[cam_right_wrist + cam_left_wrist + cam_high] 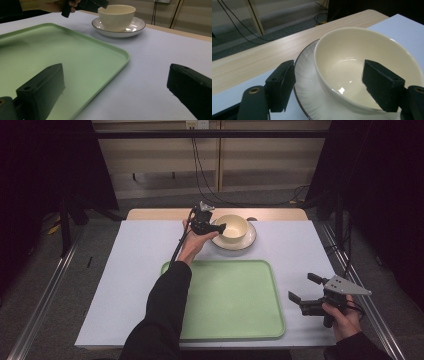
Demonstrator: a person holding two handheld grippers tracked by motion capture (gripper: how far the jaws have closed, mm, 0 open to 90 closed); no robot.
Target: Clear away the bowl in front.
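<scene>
White table (125,270) | I count one bowl (352,57) on one plate (305,82), one green tray (235,300) | left gripper (328,83) jaws straddle bowl's near wall, not pressing | right gripper (304,287) wide apart, tray beside it

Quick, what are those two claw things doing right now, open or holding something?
Left gripper: open, jaws astride the bowl wall, pads not pressing.
Right gripper: open, holding nothing, beside the green tray.
</scene>
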